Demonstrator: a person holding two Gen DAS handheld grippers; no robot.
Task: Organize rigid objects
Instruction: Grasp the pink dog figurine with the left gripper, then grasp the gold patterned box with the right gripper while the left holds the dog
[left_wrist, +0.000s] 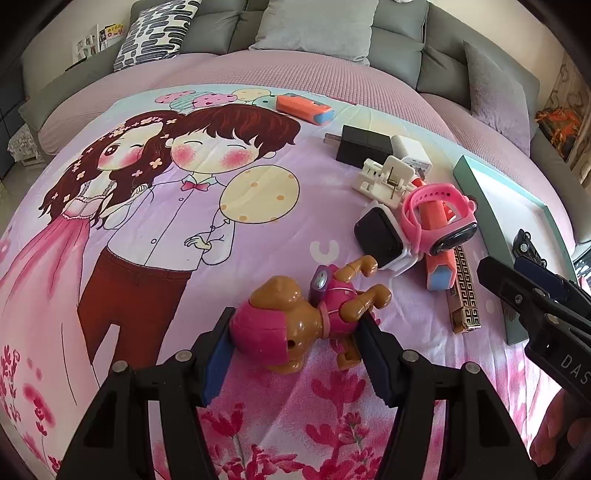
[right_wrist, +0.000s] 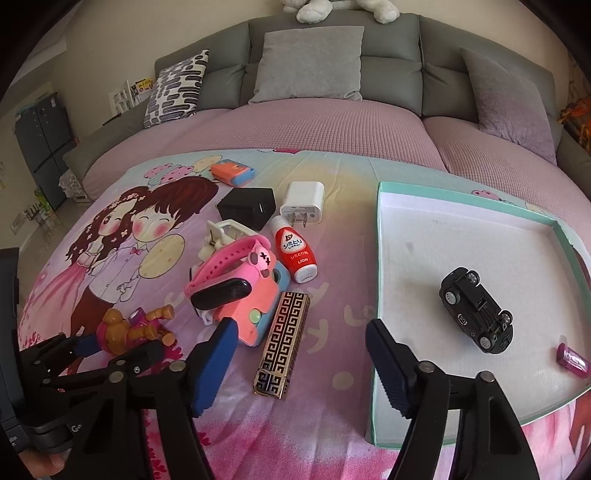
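Note:
A brown and pink toy dog (left_wrist: 295, 325) lies on the printed bedsheet, and my left gripper (left_wrist: 295, 347) is shut on it, one blue pad against its head and the other against its body. The right wrist view shows the same grip at the lower left, left gripper (right_wrist: 118, 345) around the toy dog (right_wrist: 136, 328). My right gripper (right_wrist: 299, 339) hovers open just left of the teal-rimmed white tray (right_wrist: 380, 258), with a gold-and-black patterned box (right_wrist: 284, 343) on the sheet below its gap, untouched. A black toy car (right_wrist: 476, 310) and a small magenta piece (right_wrist: 572, 360) lie in the tray.
Loose items cluster mid-sheet: a pink watch (right_wrist: 229, 266) on a pink toy camera (right_wrist: 255, 306), a red-and-white bottle (right_wrist: 295, 251), a white charger (right_wrist: 303, 203), a black charger (right_wrist: 247, 208), a white plastic clip (left_wrist: 388, 177), an orange case (left_wrist: 303, 107). Pillows and a grey headboard stand behind.

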